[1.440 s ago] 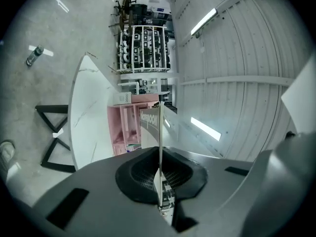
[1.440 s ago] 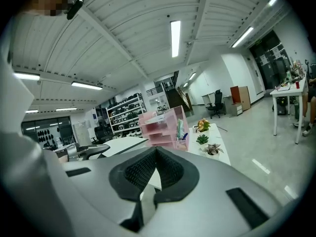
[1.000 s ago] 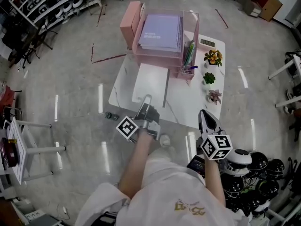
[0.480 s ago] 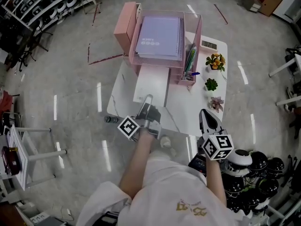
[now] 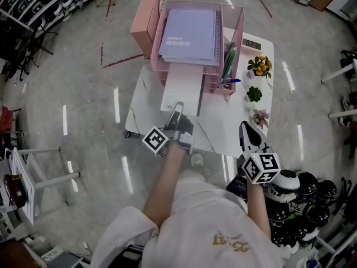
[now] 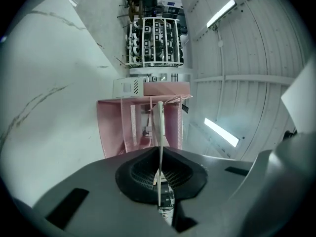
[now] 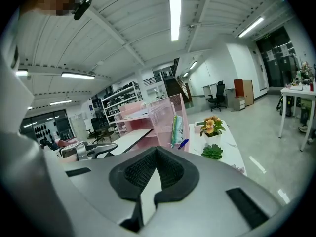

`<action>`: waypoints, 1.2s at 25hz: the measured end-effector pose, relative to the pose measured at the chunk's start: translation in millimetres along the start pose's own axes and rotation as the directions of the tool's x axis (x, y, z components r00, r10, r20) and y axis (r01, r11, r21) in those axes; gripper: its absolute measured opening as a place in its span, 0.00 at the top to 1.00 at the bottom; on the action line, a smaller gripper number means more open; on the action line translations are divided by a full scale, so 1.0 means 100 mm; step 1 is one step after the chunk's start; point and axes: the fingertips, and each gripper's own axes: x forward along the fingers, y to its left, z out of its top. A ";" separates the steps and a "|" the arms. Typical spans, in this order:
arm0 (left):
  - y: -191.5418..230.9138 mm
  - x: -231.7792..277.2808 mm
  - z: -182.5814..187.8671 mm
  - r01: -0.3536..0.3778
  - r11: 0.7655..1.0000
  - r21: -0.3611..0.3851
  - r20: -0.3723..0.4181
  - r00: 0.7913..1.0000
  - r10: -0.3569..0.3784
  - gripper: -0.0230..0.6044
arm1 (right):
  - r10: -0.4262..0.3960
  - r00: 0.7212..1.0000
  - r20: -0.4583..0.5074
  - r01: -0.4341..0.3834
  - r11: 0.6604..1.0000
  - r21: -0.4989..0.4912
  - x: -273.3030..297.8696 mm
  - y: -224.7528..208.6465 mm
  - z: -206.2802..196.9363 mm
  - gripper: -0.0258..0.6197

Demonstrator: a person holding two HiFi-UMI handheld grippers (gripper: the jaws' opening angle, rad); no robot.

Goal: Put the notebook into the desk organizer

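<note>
A pale pink notebook (image 5: 181, 88) lies flat on the white table (image 5: 223, 130). Its far end is at the lower tray of the pink desk organizer (image 5: 239, 38). My left gripper (image 5: 177, 109) is shut on the notebook's near edge. In the left gripper view the notebook (image 6: 160, 132) shows edge-on as a thin line clamped between the pads, pointing at the organizer (image 6: 111, 127). A purple spiral notebook (image 5: 188, 35) rests on the organizer's top tray. My right gripper (image 5: 245, 128) hovers over the table's front right edge, its jaws a little apart and empty (image 7: 145, 191).
Pens (image 5: 227, 66) stand in the organizer's right slot. Three small potted plants (image 5: 257, 67) line the table's right side, with a small clock (image 5: 251, 43) behind them. A pink box (image 5: 144, 24) sits left of the organizer. Helmets (image 5: 301, 197) lie on the floor at right.
My left gripper has pushed the pale notebook slightly forward toward the organizer. The right gripper has barely moved.
</note>
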 end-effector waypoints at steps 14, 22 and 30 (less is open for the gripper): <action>0.15 0.48 0.09 0.000 0.998 -0.056 0.034 0.999 0.002 0.92 | -0.042 0.999 -0.006 0.042 0.999 0.018 0.14 -0.17 0.03 0.94; 0.22 0.67 0.17 -0.043 0.999 -0.032 0.052 0.998 0.044 0.92 | -0.057 0.998 -0.011 0.057 0.998 0.017 0.18 -0.22 0.08 0.94; 0.28 0.77 0.22 -0.056 0.998 -0.031 0.069 0.996 0.058 0.86 | -0.059 0.998 -0.003 0.059 0.998 0.006 0.21 -0.22 0.12 0.94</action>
